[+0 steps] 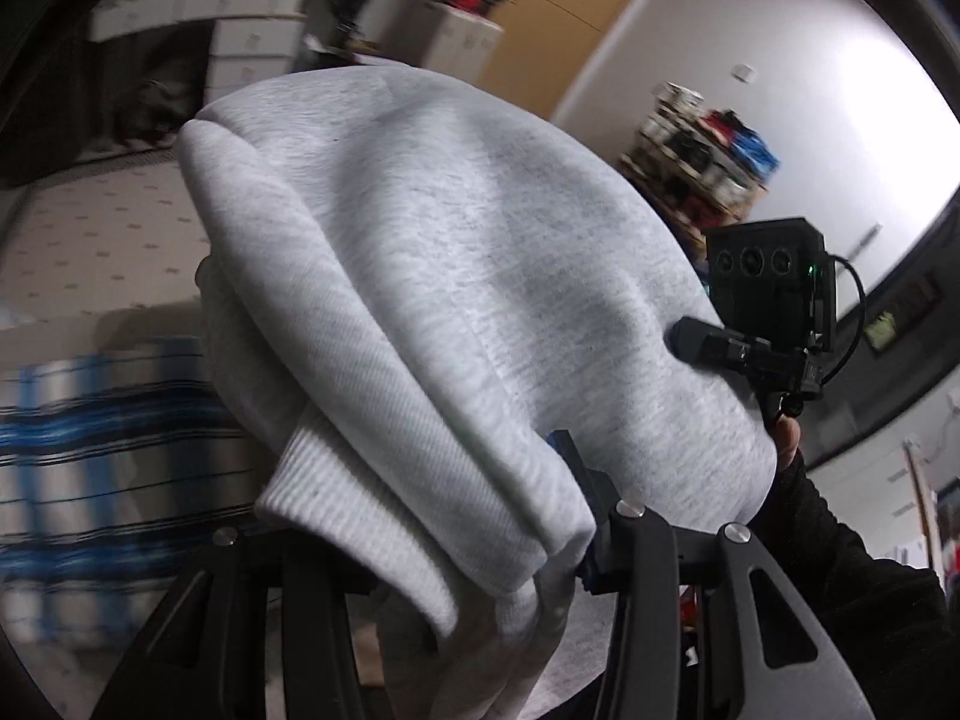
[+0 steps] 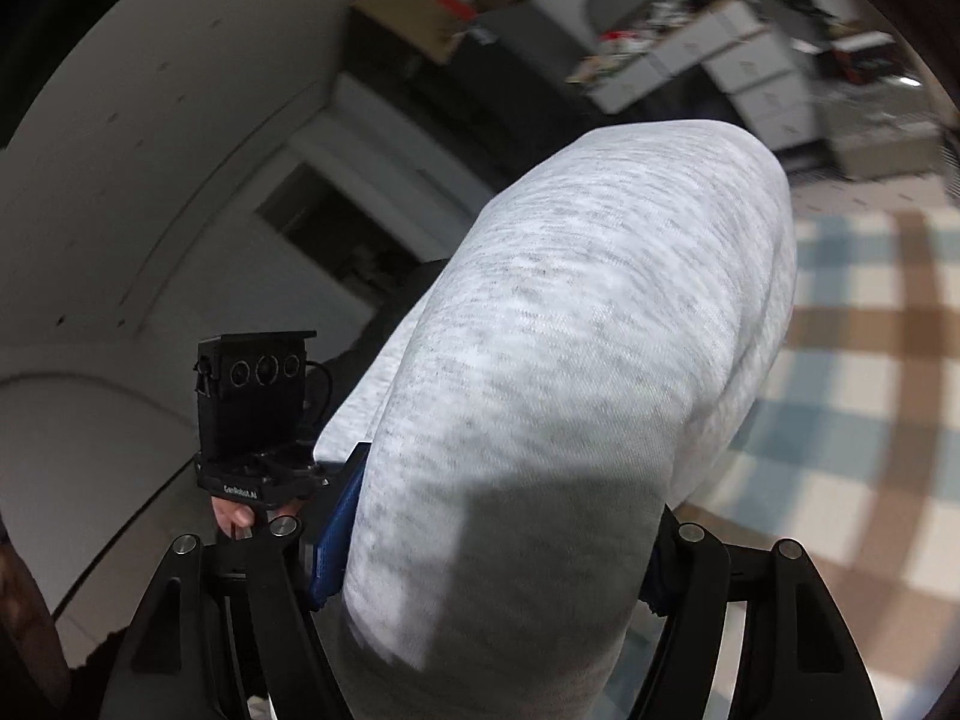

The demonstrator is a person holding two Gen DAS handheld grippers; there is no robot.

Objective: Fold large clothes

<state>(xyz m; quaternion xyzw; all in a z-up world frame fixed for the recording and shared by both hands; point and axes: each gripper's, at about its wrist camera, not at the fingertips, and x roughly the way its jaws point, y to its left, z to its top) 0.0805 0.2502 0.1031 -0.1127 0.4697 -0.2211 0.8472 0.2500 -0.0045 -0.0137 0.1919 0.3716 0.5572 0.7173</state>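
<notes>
We held a folded grey sweatshirt (image 1: 456, 276) in the air, our left gripper (image 1: 420, 534) and right gripper (image 2: 492, 546) each clamped on its thick folded edge.

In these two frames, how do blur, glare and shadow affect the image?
Left wrist view: striped fabric smeared by motion, wall blown out by glare, sweatshirt fairly sharp. Right wrist view: dimmer, checked floor blurred, hard shadow across the sweatshirt.

Heathered light-grey fleece knit garment (image 1: 456, 276): matt, soft, ribbed cuff. Black gripper arms (image 2: 252, 618): matt, probably plastic; silver metal bolts glossy.
</notes>
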